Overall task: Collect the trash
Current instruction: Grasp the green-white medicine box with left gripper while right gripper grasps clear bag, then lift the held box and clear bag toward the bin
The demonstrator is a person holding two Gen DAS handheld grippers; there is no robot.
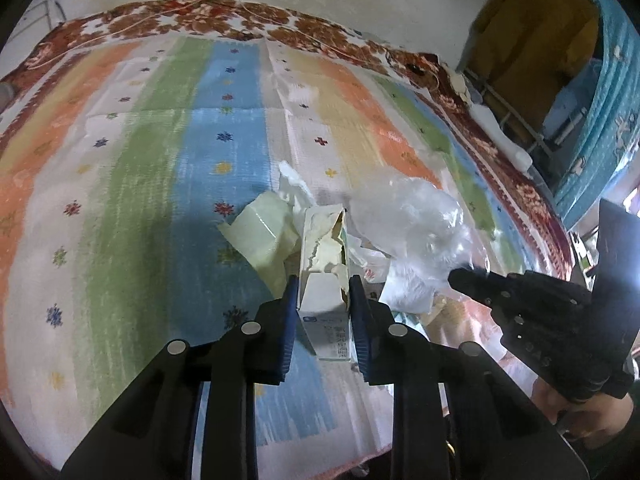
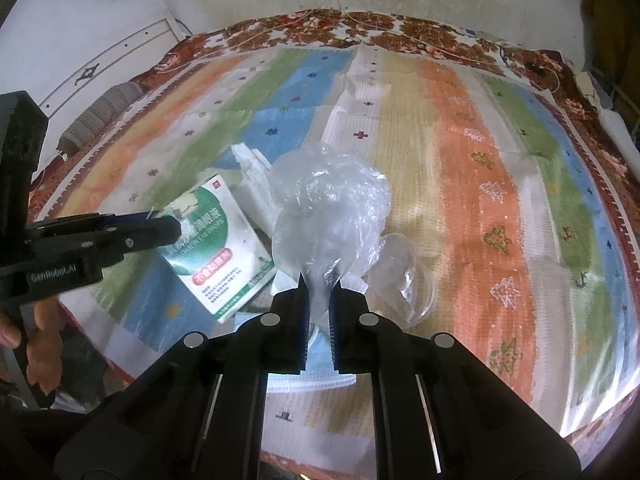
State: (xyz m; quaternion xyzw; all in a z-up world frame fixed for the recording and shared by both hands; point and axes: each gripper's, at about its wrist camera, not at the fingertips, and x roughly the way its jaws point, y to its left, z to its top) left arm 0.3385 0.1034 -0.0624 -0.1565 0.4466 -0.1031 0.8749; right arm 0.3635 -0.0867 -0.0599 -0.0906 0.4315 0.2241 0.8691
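Blue-padded jaws of the left gripper (image 1: 323,304) were clamped on a torn white carton (image 1: 324,276), its ripped top gaping open with only ragged card lining visible inside; whether anything else was in it I could not tell. Beside it the right gripper (image 2: 319,300) had pinched together on the neck of a crumpled clear plastic bag (image 2: 328,216), which looked empty and ballooned above the striped bedspread (image 2: 460,168). More trash lay just beyond the carton: a pale yellow paper scrap (image 1: 260,236) and some white tissue (image 1: 294,190). From where I stood, the carton looked flimsy, and its torn wall could buckle or slip from the pads under the squeeze; the slick bag might slide free too. Those loose pieces could easily be left behind.
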